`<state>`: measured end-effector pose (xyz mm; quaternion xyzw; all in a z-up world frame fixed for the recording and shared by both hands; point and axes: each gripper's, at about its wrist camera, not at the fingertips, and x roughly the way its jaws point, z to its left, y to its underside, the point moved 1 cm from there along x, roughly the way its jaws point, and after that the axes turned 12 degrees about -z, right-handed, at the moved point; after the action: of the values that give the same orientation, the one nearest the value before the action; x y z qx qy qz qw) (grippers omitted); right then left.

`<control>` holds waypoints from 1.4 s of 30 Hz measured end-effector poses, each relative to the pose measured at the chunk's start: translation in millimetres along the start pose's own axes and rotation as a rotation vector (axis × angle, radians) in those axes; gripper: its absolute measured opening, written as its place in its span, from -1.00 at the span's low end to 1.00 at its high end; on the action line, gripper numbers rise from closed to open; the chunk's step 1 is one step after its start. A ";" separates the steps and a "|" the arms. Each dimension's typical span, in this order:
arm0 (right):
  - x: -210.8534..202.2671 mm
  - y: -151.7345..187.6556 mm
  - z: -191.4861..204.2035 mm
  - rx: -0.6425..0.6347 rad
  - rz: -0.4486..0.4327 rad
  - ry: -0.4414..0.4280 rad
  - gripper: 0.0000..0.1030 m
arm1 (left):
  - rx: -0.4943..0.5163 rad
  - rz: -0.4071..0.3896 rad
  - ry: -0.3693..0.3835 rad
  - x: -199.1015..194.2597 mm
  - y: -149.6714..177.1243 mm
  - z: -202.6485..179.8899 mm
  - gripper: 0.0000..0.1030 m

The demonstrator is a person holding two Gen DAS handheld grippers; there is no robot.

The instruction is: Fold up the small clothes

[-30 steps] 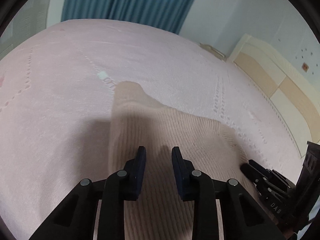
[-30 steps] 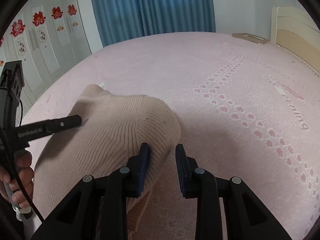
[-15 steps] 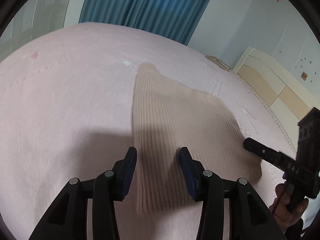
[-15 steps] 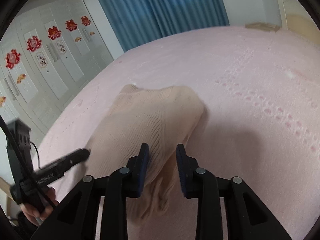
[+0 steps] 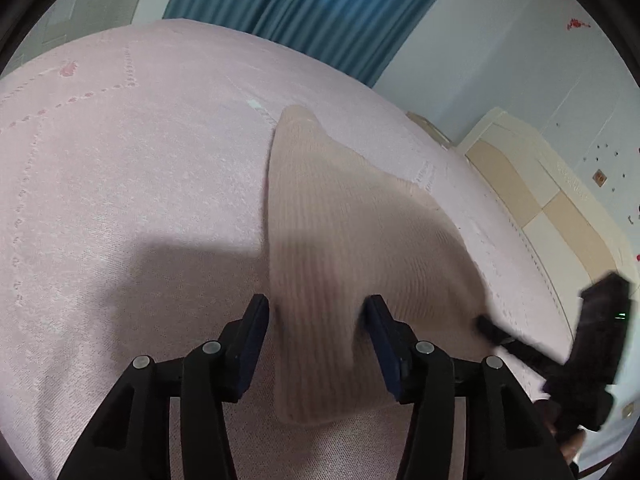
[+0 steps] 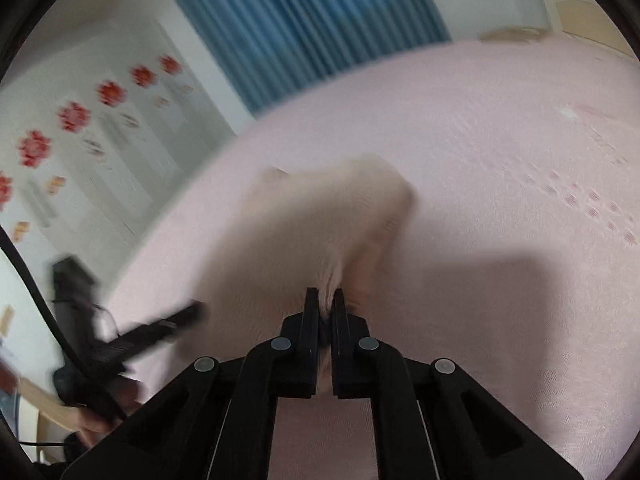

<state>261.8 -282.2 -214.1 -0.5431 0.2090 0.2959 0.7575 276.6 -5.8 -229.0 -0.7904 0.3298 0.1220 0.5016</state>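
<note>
A small beige ribbed knit garment (image 5: 340,248) lies on the pink bed cover (image 5: 120,200). My left gripper (image 5: 316,320) is open, its two fingers astride the garment's near edge, just above it. My right gripper (image 6: 325,304) is shut on a pinched fold of the same garment (image 6: 304,232), which rises in a ridge toward the pads. The right gripper (image 5: 486,326) shows in the left wrist view touching the garment's right corner. The left gripper (image 6: 196,312) shows blurred in the right wrist view at the garment's left side.
The bed cover (image 6: 500,200) fills both views. A cream headboard (image 5: 540,184) stands at the right. A blue curtain (image 5: 304,12) hangs behind the bed. White wardrobe doors with red flower stickers (image 6: 72,116) stand at the left.
My right gripper has closed on a fold of the garment and pulled it up. My left gripper has opened wider and drawn back toward the garment's near edge.
</note>
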 end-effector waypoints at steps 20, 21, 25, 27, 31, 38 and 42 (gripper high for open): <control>16.0 -22.6 19.9 -0.049 -0.144 0.034 -0.75 | 0.073 0.018 -0.025 5.2 -1.5 -9.2 0.01; 27.7 -14.7 21.6 -0.072 -0.098 0.090 -0.72 | 0.081 0.023 -0.027 6.4 -0.6 -10.7 0.02; 12.6 -13.8 38.8 -0.178 -0.150 0.175 -0.37 | 0.143 0.019 -0.070 5.2 3.8 -17.9 0.02; 6.2 -10.2 38.6 -0.187 -0.152 0.202 -0.21 | 0.150 0.023 -0.073 3.3 4.5 -19.0 0.02; -0.5 -1.3 31.0 -0.141 -0.077 0.198 -0.12 | 0.156 0.043 -0.093 -3.2 6.8 -20.0 0.02; -52.0 26.3 14.0 -0.084 0.006 0.254 -0.10 | 0.154 0.077 -0.177 -51.0 25.6 -18.3 0.04; -91.8 29.8 10.9 -0.024 0.022 0.247 -0.09 | 0.168 0.099 -0.216 -83.1 26.4 -21.9 0.04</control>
<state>173.9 -285.2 -172.9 -0.5823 0.3031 0.2372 0.7161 194.0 0.9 -194.1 -0.7105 0.3217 0.2031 0.5919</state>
